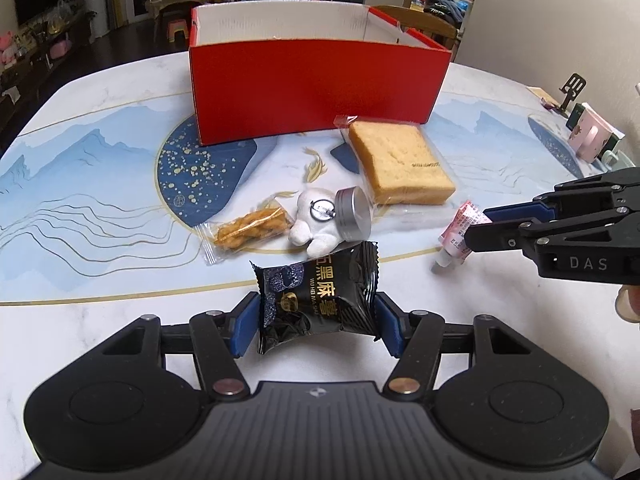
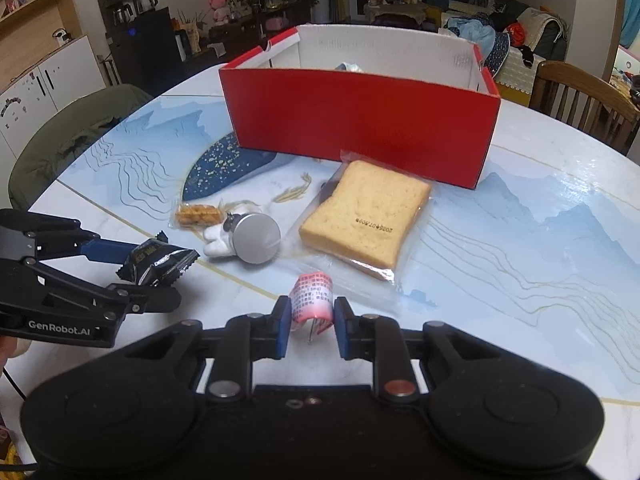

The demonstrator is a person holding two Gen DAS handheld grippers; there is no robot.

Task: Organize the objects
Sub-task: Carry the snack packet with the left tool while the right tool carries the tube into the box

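Note:
My left gripper point(image 1: 318, 318) is shut on a black snack packet point(image 1: 318, 300) and holds it just above the table; it also shows in the right wrist view point(image 2: 160, 262). My right gripper point(image 2: 308, 322) is shut on a small pink-labelled tube point(image 2: 312, 300), also seen in the left wrist view point(image 1: 460, 232). An open red box point(image 1: 316, 88) stands at the back. In front of it lie a wrapped bread slice point(image 1: 400, 162), a silver tin point(image 1: 354, 212), a white plush toy point(image 1: 316, 220) and a wrapped fried twist snack point(image 1: 250, 230).
The marble table point(image 1: 100, 184) has a blue mountain pattern. A pink mug point(image 1: 588, 138) and a phone stand point(image 1: 572, 92) sit at its right edge. A wooden chair point(image 2: 580, 96) stands behind the table on the right, a green padded chair point(image 2: 72, 136) on the left.

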